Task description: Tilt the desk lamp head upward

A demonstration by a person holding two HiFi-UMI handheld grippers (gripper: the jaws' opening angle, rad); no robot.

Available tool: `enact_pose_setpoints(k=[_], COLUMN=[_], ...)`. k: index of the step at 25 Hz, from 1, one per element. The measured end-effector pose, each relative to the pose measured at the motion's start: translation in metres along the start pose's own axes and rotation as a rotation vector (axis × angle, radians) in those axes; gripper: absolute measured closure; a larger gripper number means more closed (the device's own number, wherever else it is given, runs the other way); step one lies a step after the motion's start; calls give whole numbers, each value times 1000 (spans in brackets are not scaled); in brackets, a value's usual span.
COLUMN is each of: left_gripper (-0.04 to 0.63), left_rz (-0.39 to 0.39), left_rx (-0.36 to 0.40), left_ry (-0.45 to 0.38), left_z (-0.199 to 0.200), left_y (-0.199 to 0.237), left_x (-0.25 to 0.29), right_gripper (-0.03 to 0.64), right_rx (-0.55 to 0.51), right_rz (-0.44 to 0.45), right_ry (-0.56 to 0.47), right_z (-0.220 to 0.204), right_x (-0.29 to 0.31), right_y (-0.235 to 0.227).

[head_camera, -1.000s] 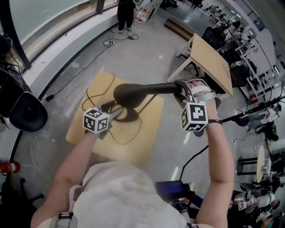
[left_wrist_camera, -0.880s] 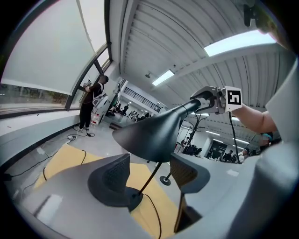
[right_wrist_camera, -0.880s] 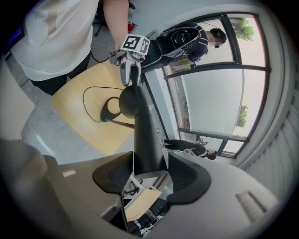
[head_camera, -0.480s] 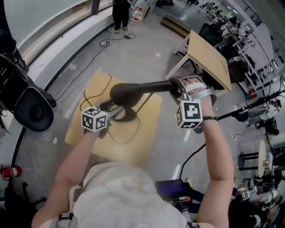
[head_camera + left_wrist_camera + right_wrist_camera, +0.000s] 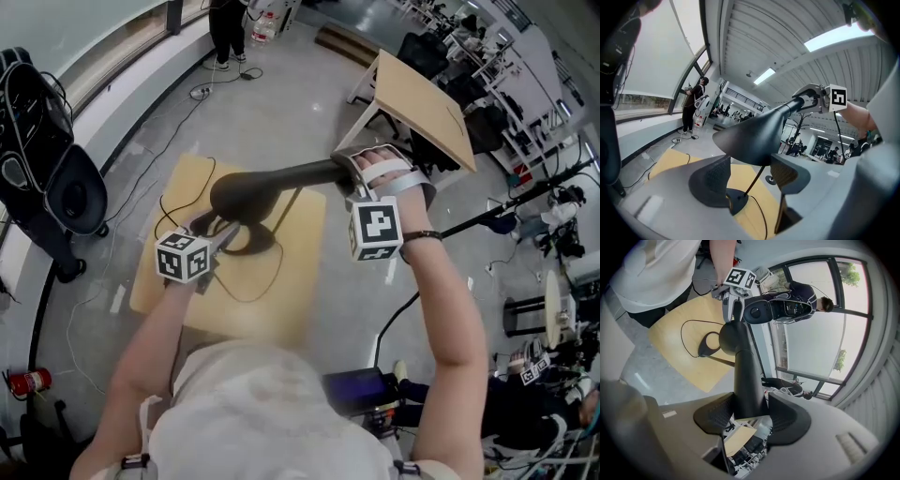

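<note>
The desk lamp stands on the small yellow desk (image 5: 291, 309), its round base (image 5: 251, 244) flat on the wood and its cord (image 5: 683, 336) looping beside it. The black lamp head (image 5: 242, 194) hangs over the base, roughly level, and runs out into a long tapered neck (image 5: 743, 371) towards our right side.

Our right tongs (image 5: 751, 416) are clamped on that neck near its far end, both ribbed pads pressed against it. Our left tongs (image 5: 749, 173) sit low by the base with nothing pinched. Their jaws have just been easing in a touch, yet they stand wide, and only the thin stem (image 5: 755, 182) and the base show in the gap beyond them, with the head above.

We judge the head to be rigid and fairly light, with a smooth painted skin that could slip or twist between the pads if we squeeze too gently. The neck looks like the right place to hold — narrow enough for the jaws and far enough from the stem to give leverage. The joint itself is hidden under the head, so we cannot tell how stiff it is. The stem looks slender and the base small — if the joint drags, the whole lamp may rock or slide, so the left tongs would do well to steady the base.
</note>
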State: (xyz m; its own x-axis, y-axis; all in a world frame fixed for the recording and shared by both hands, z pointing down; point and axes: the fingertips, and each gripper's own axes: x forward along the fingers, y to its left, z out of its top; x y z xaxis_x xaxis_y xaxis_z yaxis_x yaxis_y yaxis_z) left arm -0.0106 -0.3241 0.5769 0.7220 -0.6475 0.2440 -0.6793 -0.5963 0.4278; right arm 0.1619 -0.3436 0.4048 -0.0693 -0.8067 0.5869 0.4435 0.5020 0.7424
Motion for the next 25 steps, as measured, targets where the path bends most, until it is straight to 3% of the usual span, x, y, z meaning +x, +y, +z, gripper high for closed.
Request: enact_pose_setpoints(k=[10, 16, 25], left_gripper=[328, 328, 328], left_rz=[52, 77, 97], left_rx=[78, 111, 148], left_ry=[-12, -26, -36], left_z=[15, 42, 52], left_y=[4, 6, -2], left_x=[-34, -5, -12], right_gripper=[379, 380, 380], right_rx=[57, 101, 164], right_rz=[-4, -33, -74], right_ry=[-12, -37, -64], right_z=[16, -17, -23], right_x=[-13, 10, 5], right_y=[5, -3, 9])
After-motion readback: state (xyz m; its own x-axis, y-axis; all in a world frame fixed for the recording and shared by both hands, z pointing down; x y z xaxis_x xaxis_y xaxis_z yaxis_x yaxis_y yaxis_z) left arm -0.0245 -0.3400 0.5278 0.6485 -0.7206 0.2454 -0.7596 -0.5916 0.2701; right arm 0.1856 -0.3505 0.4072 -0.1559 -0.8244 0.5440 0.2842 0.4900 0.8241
